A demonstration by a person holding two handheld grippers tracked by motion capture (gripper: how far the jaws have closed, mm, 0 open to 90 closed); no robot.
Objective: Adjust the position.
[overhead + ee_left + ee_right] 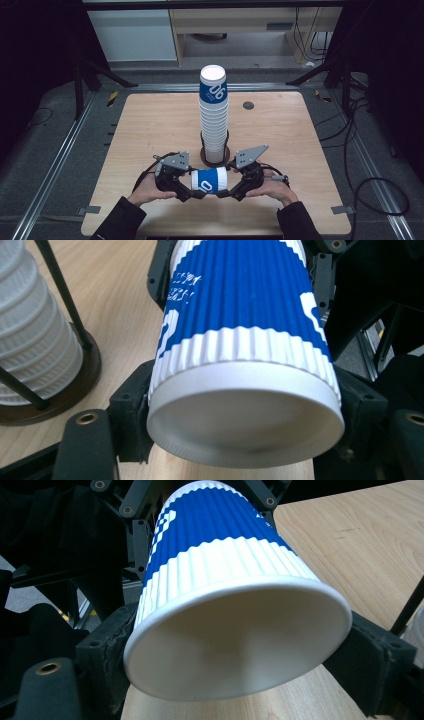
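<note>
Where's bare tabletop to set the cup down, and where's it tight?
Bare wood lies left of the cup stack out to the table edge, and right of it toward the small dark disc and beyond. Crowded: the near centre, where the left gripper and right gripper hold the blue-and-white cup in front of the stack's holder.

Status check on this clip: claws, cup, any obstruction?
Left claw and right claw both clamped on blue-and-white cup, held sideways above table. Cup stack in holder just behind, apart. Nothing blocking.
</note>
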